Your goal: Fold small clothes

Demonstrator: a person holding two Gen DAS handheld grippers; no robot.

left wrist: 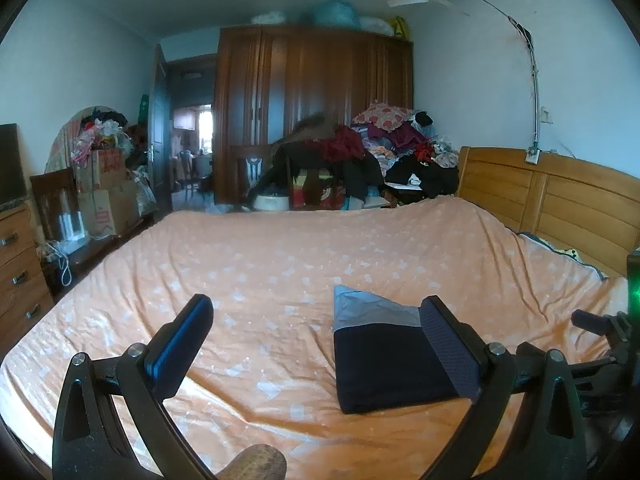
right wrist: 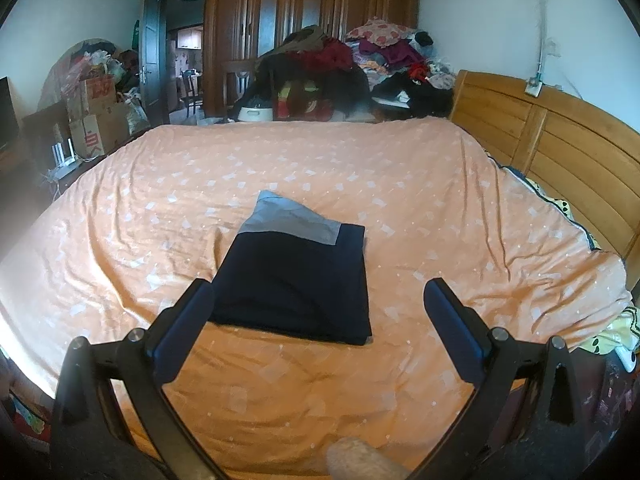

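Nearest the lens in each view, a blurred rounded tip pokes up at the bottom edge, too soft to identify. Beyond it, both tongs are spread wide with nothing between their fingers: the left tongs (left wrist: 316,340) hover low over the bed (left wrist: 260,264), and the right tongs (right wrist: 320,320) do the same.

On the orange sheet lies the cloth (right wrist: 296,280), folded into a compact dark navy rectangle with a grey band (right wrist: 296,220) at its far end. Its long axis runs away from the cameras, grey end toward the far side of the bed, tilted slightly leftward in the right wrist view. It sits near the bed's near edge, about mid-width.

From the left wrist view the cloth (left wrist: 384,364) is partly hidden: the right-hand finger (left wrist: 448,348) covers its right edge, and I cannot tell whether they touch. In the right wrist view the left-hand finger (right wrist: 188,320) overlaps the near left corner.

Behind the bed a clothes pile (left wrist: 380,148) stands before a wardrobe (left wrist: 312,108); a headboard (left wrist: 552,196) runs along the right. At the far right of the left view, black hardware with a green glow is cut off.
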